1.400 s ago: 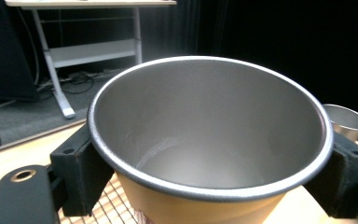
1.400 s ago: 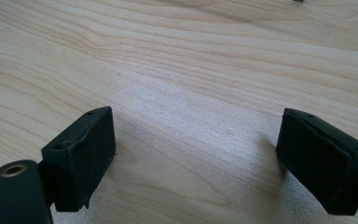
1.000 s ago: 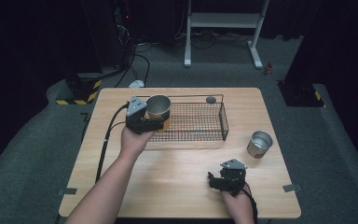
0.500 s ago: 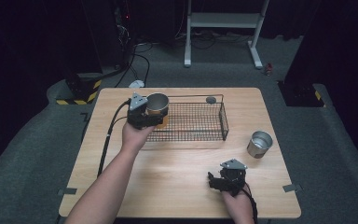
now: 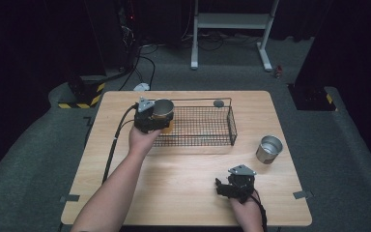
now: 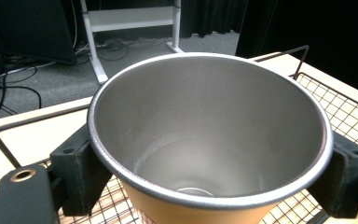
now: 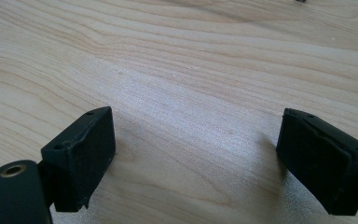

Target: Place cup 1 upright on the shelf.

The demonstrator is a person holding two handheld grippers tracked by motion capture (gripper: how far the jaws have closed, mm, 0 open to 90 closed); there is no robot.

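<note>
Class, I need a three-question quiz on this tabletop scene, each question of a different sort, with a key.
1. True or false: the left gripper is shut on the orange metal-lined cup.
2. Multiple choice: where does the bare silver metal cup stand? A. inside the black wire basket; B. on the wooden table, to the right of the basket; C. between the right gripper's jaws.
3. In a few words: how do the jaws of the right gripper stand, and what is between them?

Key
1. True: a jaw presses each side of it, over the basket's left end.
2. B.
3. Open, over bare wood; nothing between them.
</note>
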